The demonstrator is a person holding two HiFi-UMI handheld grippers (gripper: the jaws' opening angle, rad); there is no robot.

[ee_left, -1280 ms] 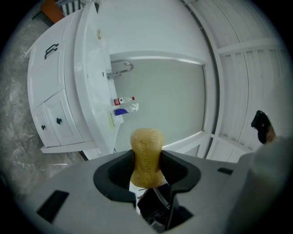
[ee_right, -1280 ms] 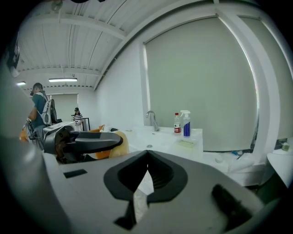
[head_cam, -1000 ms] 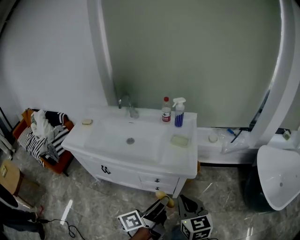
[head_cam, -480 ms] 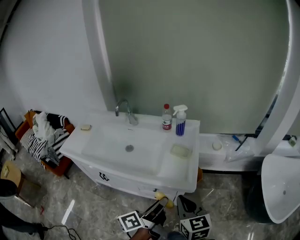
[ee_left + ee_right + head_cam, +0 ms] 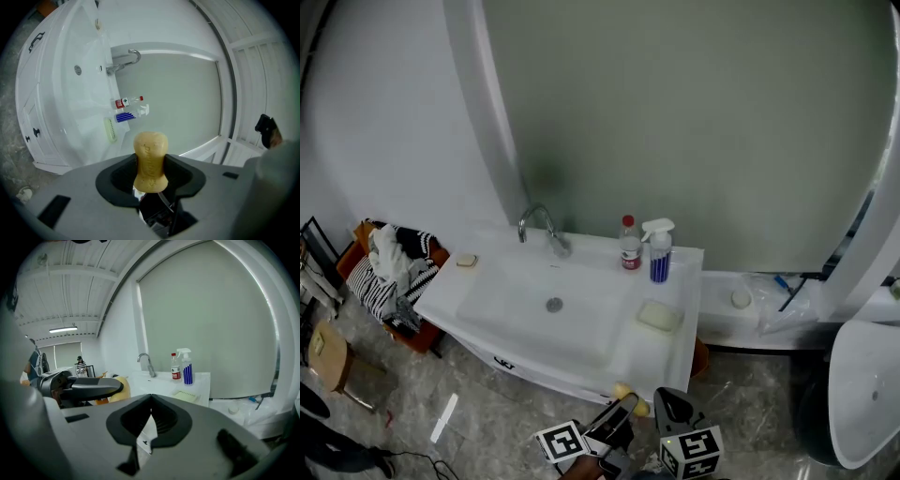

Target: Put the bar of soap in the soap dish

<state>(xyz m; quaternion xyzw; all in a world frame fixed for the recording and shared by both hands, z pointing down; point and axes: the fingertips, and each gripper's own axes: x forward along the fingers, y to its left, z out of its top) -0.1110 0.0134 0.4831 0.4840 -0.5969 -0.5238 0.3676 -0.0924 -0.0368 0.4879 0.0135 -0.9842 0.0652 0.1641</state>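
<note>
The clamp is shown only in the left gripper view: the left claw (image 5: 150, 174) is closed on the bar of soap (image 5: 150, 157), which is pinched at its middle. The bar's long axis runs straight out along the jaws, with its rounded end pointing ahead toward the worktop (image 5: 61, 136). In the head view only a yellow tip of the bar is seen at that claw's end. The soap dish (image 5: 659, 315) is seen well ahead of the claw, empty, on the worktop beside the basin. A spray bottle (image 5: 660, 253) and a red-labelled bottle (image 5: 629, 244) are placed beyond it, near the tap (image 5: 536, 225). In the right gripper view the right claw (image 5: 150, 419) is seen with its jaws together and nothing between them. The left claw and the soap's end are seen to its left.
</note>
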